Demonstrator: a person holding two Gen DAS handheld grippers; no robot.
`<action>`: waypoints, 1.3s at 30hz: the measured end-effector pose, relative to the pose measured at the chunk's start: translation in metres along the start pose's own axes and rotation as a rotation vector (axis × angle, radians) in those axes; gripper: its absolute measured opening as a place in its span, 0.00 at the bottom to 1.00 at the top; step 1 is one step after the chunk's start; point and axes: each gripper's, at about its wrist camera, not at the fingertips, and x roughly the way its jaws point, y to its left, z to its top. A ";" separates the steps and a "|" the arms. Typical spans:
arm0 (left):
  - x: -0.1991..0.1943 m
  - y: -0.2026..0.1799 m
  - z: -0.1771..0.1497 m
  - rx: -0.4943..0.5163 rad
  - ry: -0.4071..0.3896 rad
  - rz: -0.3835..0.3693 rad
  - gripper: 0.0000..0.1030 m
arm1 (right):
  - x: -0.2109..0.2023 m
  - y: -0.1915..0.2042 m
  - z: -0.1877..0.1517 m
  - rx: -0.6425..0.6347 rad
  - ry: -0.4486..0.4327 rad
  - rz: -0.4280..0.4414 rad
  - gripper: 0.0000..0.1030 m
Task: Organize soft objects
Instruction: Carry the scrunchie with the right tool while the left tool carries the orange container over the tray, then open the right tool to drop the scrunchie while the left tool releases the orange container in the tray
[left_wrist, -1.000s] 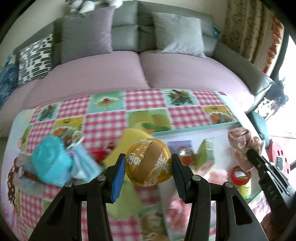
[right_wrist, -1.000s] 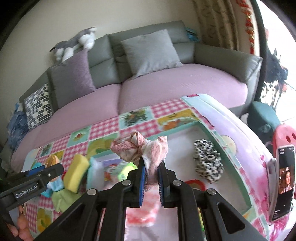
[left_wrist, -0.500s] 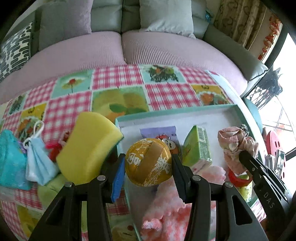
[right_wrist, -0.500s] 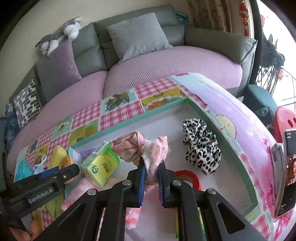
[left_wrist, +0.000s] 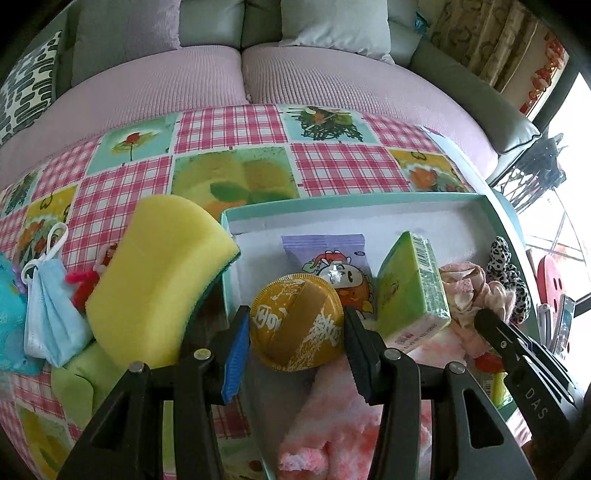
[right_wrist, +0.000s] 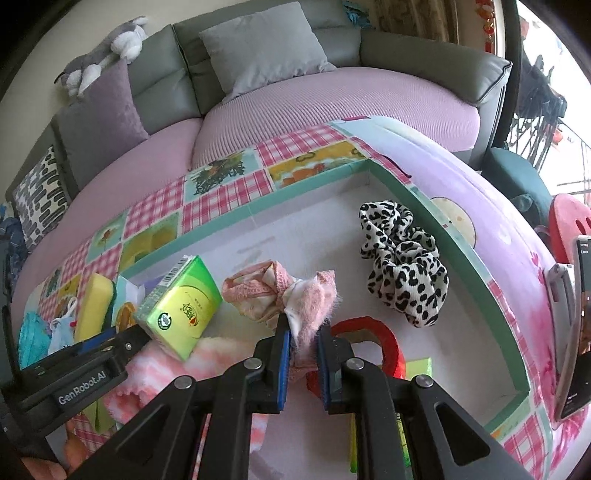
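My left gripper is shut on a round gold pad and holds it over the left end of a white box with a teal rim. My right gripper pinches a pink knotted cloth low over the box floor; its jaws are opening, with the cloth still between the pads. In the box lie a green tissue pack, a leopard scrunchie, a fluffy pink towel and a purple packet.
A yellow sponge leans on the box's left wall, with a blue face mask and a turquoise cloth further left on the checked tablecloth. A red tape roll sits by my right fingers. A phone stands at the right; a sofa lies behind.
Both grippers have come down toward the box and tilted more steeply. The gold pad is now over the box's left end, and the pink cloth hangs close to the box floor.
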 end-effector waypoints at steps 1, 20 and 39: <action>0.000 0.000 0.000 0.000 0.004 -0.001 0.50 | 0.000 0.000 0.000 -0.002 0.000 -0.006 0.16; -0.057 0.018 0.006 -0.021 -0.038 0.091 0.64 | -0.030 0.003 0.004 -0.026 -0.055 -0.063 0.64; -0.102 0.109 -0.008 -0.215 -0.111 0.277 0.86 | -0.027 0.023 -0.003 -0.117 -0.046 -0.088 1.00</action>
